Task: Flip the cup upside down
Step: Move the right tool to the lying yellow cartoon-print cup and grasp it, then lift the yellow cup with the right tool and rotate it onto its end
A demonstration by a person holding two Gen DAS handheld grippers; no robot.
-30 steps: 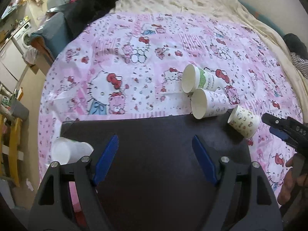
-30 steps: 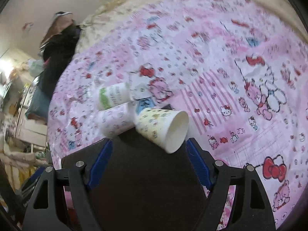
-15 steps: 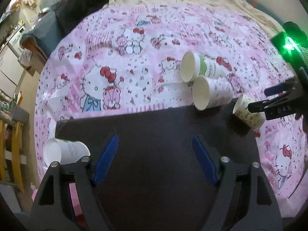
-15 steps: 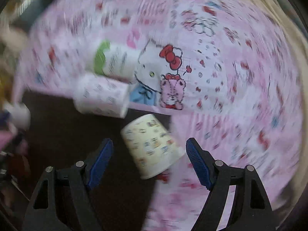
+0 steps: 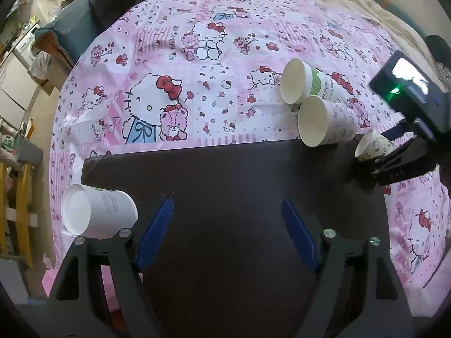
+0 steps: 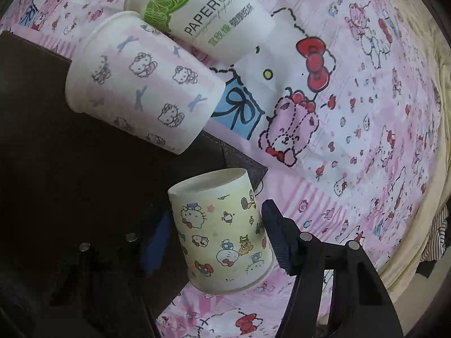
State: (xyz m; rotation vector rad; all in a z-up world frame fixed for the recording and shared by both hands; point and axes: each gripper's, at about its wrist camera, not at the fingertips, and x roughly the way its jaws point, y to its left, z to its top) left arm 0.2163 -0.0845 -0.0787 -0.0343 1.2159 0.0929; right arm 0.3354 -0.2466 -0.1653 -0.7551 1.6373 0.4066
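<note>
Right gripper (image 6: 217, 233) jaws just closing onto yellow cup (image 6: 222, 233) at dark mat (image 6: 70, 152) corner, left gripper (image 5: 225, 231) half open, empty, two cups beside.

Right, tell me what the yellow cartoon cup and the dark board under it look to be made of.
Yellow cup: paper, most likely. It has a matte printed wall and a thin rolled rim, and the cup lying nearby reads PAPERCUPS.
Dark board: possibly leather-look material. It is dark brown and matte, with a stitched line along its edge.
</note>
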